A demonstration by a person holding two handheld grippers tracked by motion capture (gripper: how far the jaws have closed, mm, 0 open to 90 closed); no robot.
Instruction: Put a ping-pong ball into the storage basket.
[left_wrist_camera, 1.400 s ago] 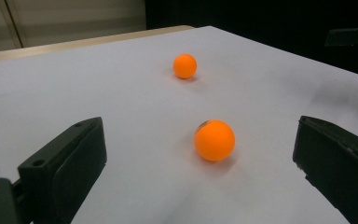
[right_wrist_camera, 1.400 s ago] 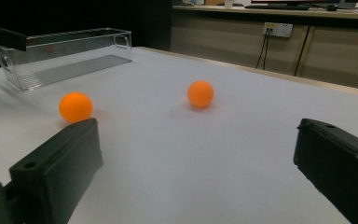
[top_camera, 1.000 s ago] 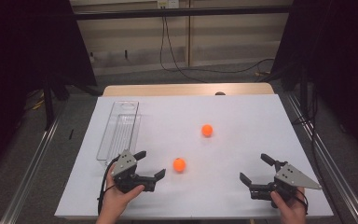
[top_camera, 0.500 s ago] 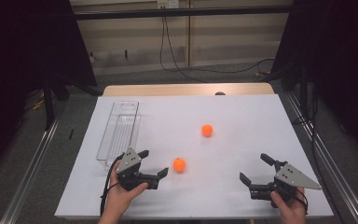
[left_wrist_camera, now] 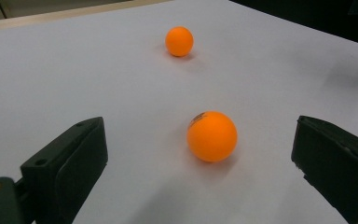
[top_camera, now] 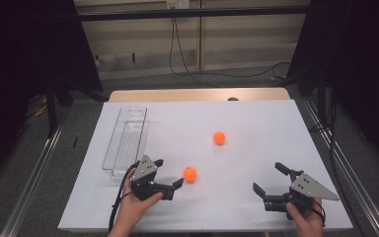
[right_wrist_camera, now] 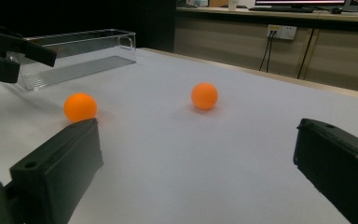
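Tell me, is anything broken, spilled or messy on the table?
Nothing stands out. Two orange balls, the near ball and the far ball, sit whole on the white table. The clear tray lies flat and empty. Both grippers, left and right, are open.

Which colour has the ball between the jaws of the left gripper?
Orange, clearest in the left gripper view: near ball.

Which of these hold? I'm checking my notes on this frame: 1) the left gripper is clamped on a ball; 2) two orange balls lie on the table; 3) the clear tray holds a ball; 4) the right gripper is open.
1) False: the left gripper is open, and the near ball lies free between its jaws.
2) True: that one and the far ball.
3) False: the clear tray holds nothing.
4) True: the right gripper has its jaws spread.
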